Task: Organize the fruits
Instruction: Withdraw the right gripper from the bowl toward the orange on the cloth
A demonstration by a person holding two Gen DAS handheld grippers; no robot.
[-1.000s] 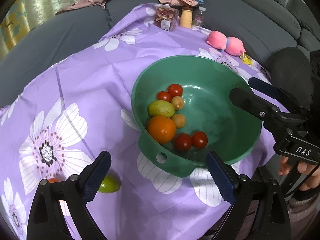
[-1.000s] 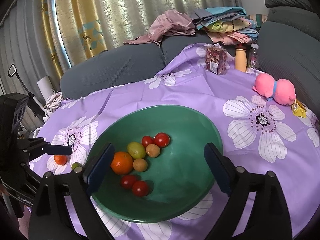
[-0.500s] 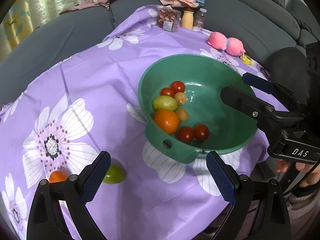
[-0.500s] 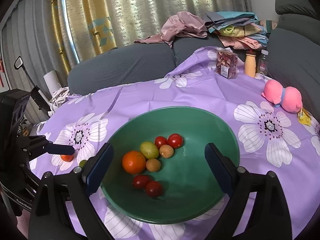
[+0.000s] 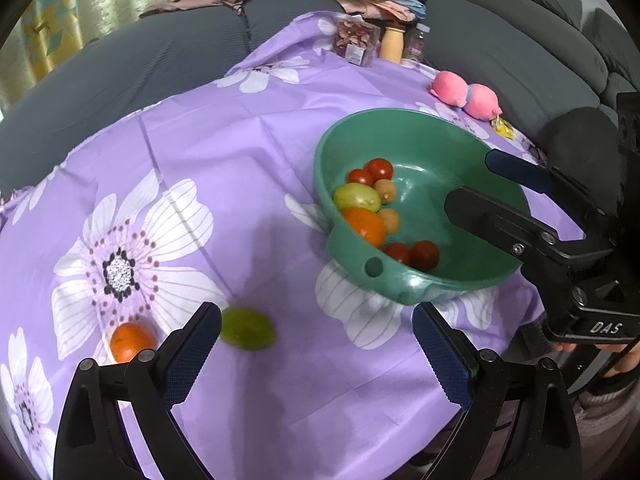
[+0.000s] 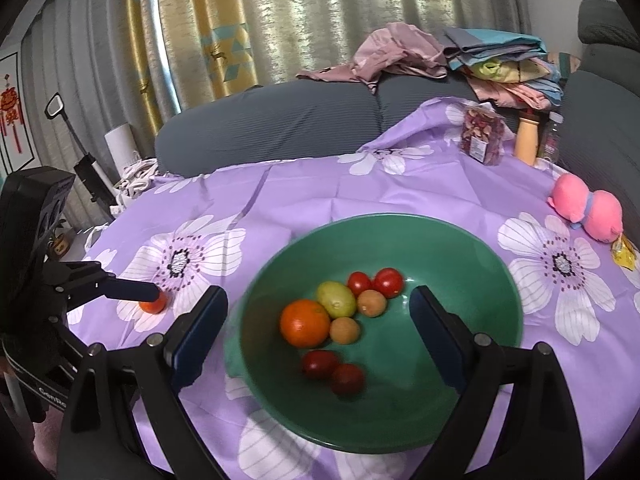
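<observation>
While left hand-held gripper gapes empty, green fruit just beside its left finger.

The bowl is green, round and deep, with a holed tab on its rim, and stands upright. Inside it lie an orange, a yellow-green lemon touching the orange, two tan round fruits beside the lemon, two red tomatoes on the far side of the lemon, and two darker tomatoes nearest the tab. Outside the bowl, well apart on its tab side, lie a green lime and, farther out, a small orange; both rest loose.
</observation>
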